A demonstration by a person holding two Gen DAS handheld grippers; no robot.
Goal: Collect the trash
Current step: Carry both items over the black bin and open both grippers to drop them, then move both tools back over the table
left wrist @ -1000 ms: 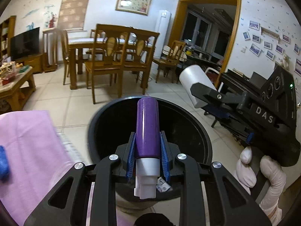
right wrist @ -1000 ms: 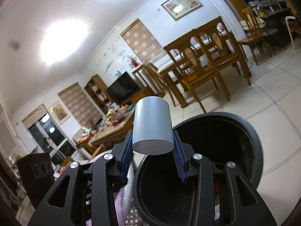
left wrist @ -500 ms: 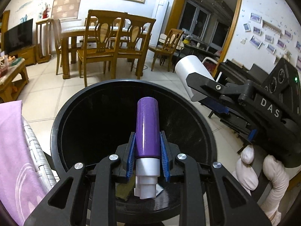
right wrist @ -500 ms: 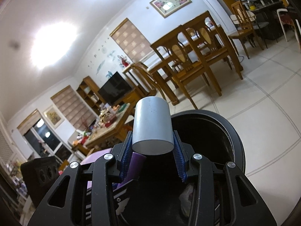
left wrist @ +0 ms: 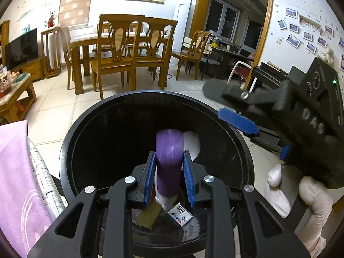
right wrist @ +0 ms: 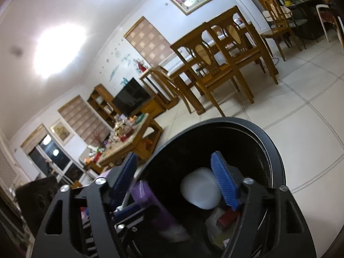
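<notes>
The round black trash bin (left wrist: 64,150) gapes directly below both grippers. The left gripper (left wrist: 169,172) is clamped on a smooth purple tube (left wrist: 168,157), long axis pointing forward along the fingers. The right gripper (right wrist: 174,182) stands spread — its white cylinder (right wrist: 200,191) hangs loose over the bin's mouth.

Both wrist views close above black bin (left wrist: 64,150), sharing interior.
</notes>
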